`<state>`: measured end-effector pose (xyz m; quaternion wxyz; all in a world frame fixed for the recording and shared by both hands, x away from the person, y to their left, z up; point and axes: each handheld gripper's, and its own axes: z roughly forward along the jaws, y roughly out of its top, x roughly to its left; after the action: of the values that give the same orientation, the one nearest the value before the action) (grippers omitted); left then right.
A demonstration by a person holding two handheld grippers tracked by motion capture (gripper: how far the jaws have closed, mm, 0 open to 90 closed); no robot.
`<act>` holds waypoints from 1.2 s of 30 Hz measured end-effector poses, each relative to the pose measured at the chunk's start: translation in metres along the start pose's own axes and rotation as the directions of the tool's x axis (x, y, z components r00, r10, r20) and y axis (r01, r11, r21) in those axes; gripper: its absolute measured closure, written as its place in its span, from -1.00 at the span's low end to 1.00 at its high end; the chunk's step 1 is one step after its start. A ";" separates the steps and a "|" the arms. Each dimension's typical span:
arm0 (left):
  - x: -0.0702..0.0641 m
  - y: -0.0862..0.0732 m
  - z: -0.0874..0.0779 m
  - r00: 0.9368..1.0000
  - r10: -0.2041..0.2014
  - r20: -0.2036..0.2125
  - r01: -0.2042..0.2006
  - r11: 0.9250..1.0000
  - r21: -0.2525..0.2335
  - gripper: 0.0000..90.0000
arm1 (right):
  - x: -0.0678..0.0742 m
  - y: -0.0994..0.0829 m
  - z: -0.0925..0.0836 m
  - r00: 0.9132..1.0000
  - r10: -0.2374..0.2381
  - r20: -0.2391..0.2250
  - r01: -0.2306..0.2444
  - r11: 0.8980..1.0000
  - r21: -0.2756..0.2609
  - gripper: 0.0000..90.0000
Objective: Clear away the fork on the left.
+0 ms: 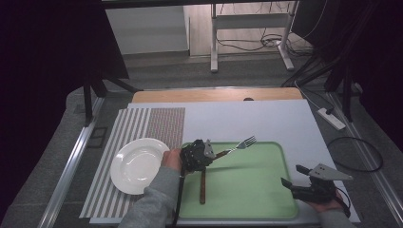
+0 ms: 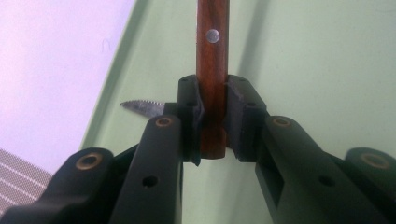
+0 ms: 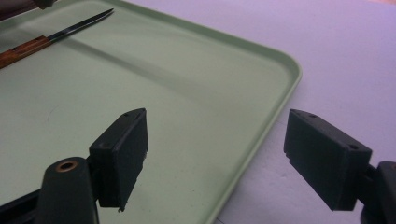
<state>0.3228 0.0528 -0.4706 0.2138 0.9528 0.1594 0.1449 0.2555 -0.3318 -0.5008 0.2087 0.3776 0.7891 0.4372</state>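
Note:
A fork (image 1: 240, 145) with a wooden handle (image 2: 212, 60) is gripped at the handle's end by my left gripper (image 1: 211, 156), which is shut on it (image 2: 214, 116). The tines point to the far right, above the green tray (image 1: 266, 190). A wooden-handled knife (image 1: 202, 187) lies on the tray below that gripper, and its serrated tip (image 2: 142, 106) shows beside the left jaw. My right gripper (image 1: 291, 175) rests at the tray's near right corner, open and empty (image 3: 224, 154). In the right gripper view the fork (image 3: 70, 30) shows at the top left.
A white plate (image 1: 138, 165) sits on a striped placemat (image 1: 142, 123) left of the tray. The tray lies on a white sheet (image 1: 266, 118) covering the table. A power strip (image 1: 332, 118) and cables lie on the floor to the right.

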 end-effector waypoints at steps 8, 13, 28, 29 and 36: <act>-0.001 0.010 0.011 0.999 -0.006 0.032 0.006 1.000 0.008 0.68 | 0.000 0.000 0.000 1.000 0.000 0.000 0.000 1.000 0.001 -0.50; -0.004 0.019 0.018 0.999 0.001 0.046 -0.001 1.000 0.012 0.68 | 0.000 0.000 0.000 1.000 -0.001 0.000 0.001 1.000 0.000 -0.50; -0.007 0.044 0.040 0.994 0.021 0.107 -0.027 0.998 0.057 0.68 | 0.000 0.000 0.000 1.000 -0.002 -0.001 0.002 1.000 0.001 -0.50; -0.007 0.047 0.042 0.994 0.021 0.111 -0.028 0.998 0.061 0.68 | 0.000 0.000 0.000 1.000 -0.002 -0.001 0.002 1.000 0.001 -0.50; -0.009 0.059 0.050 0.991 0.031 0.133 -0.042 0.996 0.081 0.68 | 0.000 0.000 0.000 1.000 -0.002 -0.004 0.002 1.000 0.000 -0.50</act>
<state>0.3461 -0.0189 -0.4886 0.1813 0.9711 0.1334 0.0787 0.2556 -0.3319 -0.5008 0.2077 0.3760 0.7900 0.4376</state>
